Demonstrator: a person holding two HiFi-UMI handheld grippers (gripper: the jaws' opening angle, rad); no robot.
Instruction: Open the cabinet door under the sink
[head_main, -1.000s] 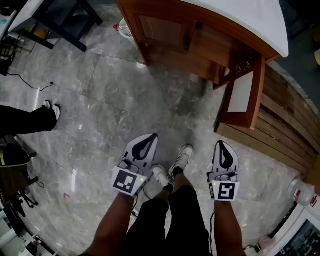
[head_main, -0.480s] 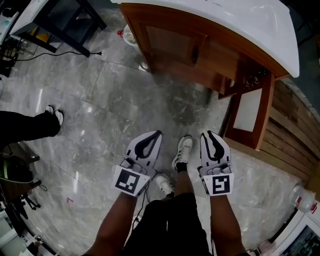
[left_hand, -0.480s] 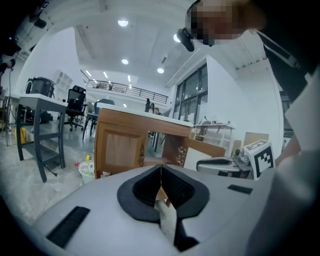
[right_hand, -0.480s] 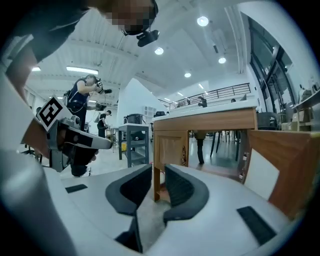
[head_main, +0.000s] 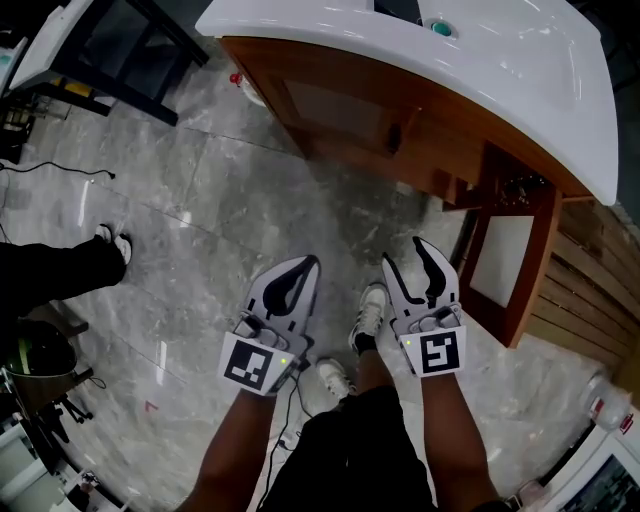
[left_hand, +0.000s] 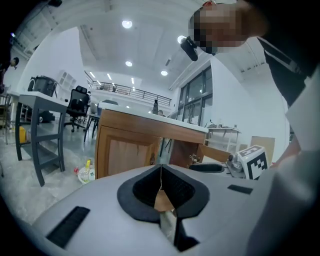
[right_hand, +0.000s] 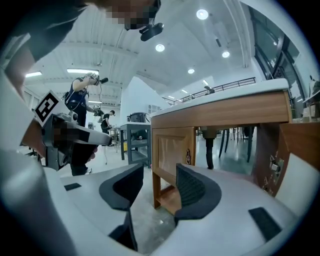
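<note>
A wooden cabinet stands under the white sink top (head_main: 500, 60). Its left door (head_main: 345, 110) is closed and has a small dark handle (head_main: 395, 135). The right door (head_main: 505, 255) hangs open towards me. My left gripper (head_main: 310, 263) hovers over the floor short of the cabinet, shut with nothing in it; its tips meet in the left gripper view (left_hand: 161, 167). My right gripper (head_main: 405, 253) is beside it, nearer the open door. Its jaws have just been opening and stand apart on nothing (right_hand: 160, 172). Ahead of them are the closed door (right_hand: 172, 147) and its handle (right_hand: 188, 156).
Another person's leg and shoe (head_main: 70, 262) are at the left. A dark desk frame (head_main: 120, 40) stands at the far left, and a small bottle (head_main: 235, 78) lies by the cabinet's corner. Wooden slats (head_main: 590, 290) run along the right. My own shoes (head_main: 370, 308) are below the grippers.
Both grippers have moved forward towards the cabinet, the right one also shifting left, clear of the open door. The right gripper's jaws went from shut to apart. The left stays shut.
</note>
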